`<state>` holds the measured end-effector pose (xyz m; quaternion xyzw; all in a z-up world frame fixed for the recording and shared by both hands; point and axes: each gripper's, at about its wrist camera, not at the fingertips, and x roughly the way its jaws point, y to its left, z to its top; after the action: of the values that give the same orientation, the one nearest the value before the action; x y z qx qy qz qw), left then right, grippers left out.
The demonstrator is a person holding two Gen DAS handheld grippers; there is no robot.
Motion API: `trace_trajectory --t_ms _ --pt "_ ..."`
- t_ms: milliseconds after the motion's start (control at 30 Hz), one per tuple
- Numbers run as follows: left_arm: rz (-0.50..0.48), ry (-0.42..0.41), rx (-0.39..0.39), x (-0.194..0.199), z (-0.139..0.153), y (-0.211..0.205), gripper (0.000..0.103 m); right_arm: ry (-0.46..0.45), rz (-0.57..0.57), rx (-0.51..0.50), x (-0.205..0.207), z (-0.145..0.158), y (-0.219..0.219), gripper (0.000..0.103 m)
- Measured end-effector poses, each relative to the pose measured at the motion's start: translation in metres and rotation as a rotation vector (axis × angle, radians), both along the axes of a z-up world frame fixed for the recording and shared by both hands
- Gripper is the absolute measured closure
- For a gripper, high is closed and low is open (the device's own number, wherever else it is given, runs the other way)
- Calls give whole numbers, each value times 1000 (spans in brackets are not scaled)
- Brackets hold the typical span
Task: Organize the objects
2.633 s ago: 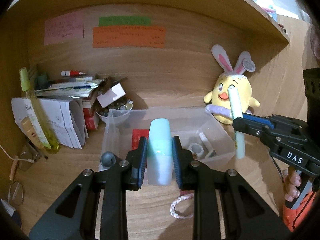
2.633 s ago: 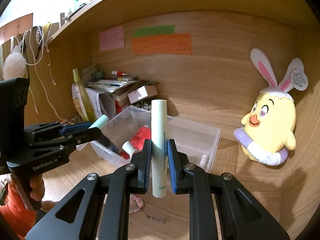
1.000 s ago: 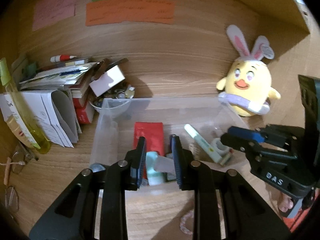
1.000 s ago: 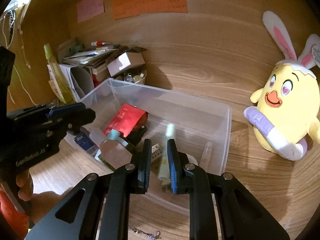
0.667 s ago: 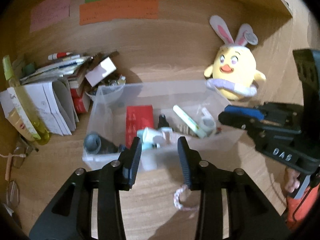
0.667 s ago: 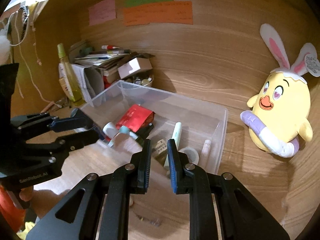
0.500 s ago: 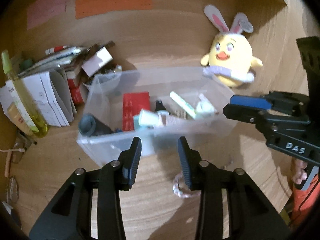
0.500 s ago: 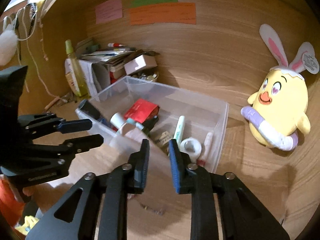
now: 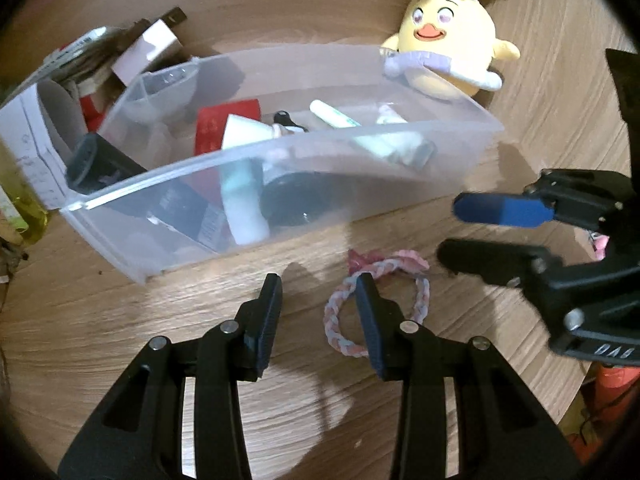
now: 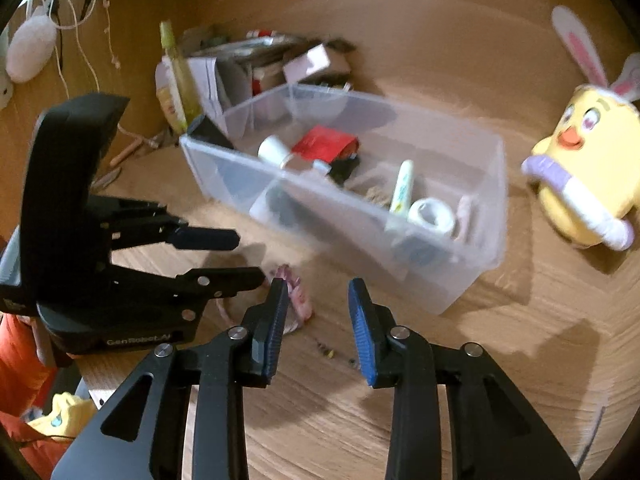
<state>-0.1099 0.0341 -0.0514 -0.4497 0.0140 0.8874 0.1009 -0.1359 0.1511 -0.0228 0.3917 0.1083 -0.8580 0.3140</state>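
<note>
Bare wooden desk (image 9: 400,432) lies open under my fingers. Ahead, the clear bin (image 9: 280,184) blocks the way; a braided loop (image 9: 380,280) lies just before it, a plush chick (image 10: 588,168) further right.

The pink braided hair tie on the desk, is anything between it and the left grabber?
Nothing visible blocks it. The braided hair tie lies on bare desk just ahead of the open left gripper, and the clear bin sits behind it.
</note>
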Motion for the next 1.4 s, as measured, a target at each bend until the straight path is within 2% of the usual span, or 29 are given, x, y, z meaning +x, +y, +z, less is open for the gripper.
trace_trajectory --t_ms 233,300,400,467,533,600,700,833,1167,1333,1400 --pt "-47 3 -23 0 -4 8 62 -43 25 16 -5 -17 -9 75" --pt "-59 7 -34 0 -4 11 62 -53 26 25 -6 -22 -11 84" --pt "-68 13 -50 0 -4 14 62 -69 35 30 -7 -26 -13 92" --pt "-72 16 -52 -1 -4 14 64 -65 46 19 -4 -24 -11 92" --pt "-75 21 -53 0 -3 14 73 -58 71 -4 2 -19 -10 92" --pt "-78 27 -57 2 -3 15 86 -47 94 -10 7 -14 -11 92" --pt "-76 30 -58 4 -3 14 95 -29 109 7 13 -10 -13 91" --pt "-59 34 -51 7 -2 11 98 -29 82 8 10 -6 -11 91" --pt "5 128 22 32 24 -15 98 -78 -16 -47 -13 -5 9 90" --pt "24 158 55 40 36 -25 100 -81 1 -46 -10 -6 5 88" --pt "25 161 67 40 39 -26 100 -85 23 -43 -7 -8 0 81"
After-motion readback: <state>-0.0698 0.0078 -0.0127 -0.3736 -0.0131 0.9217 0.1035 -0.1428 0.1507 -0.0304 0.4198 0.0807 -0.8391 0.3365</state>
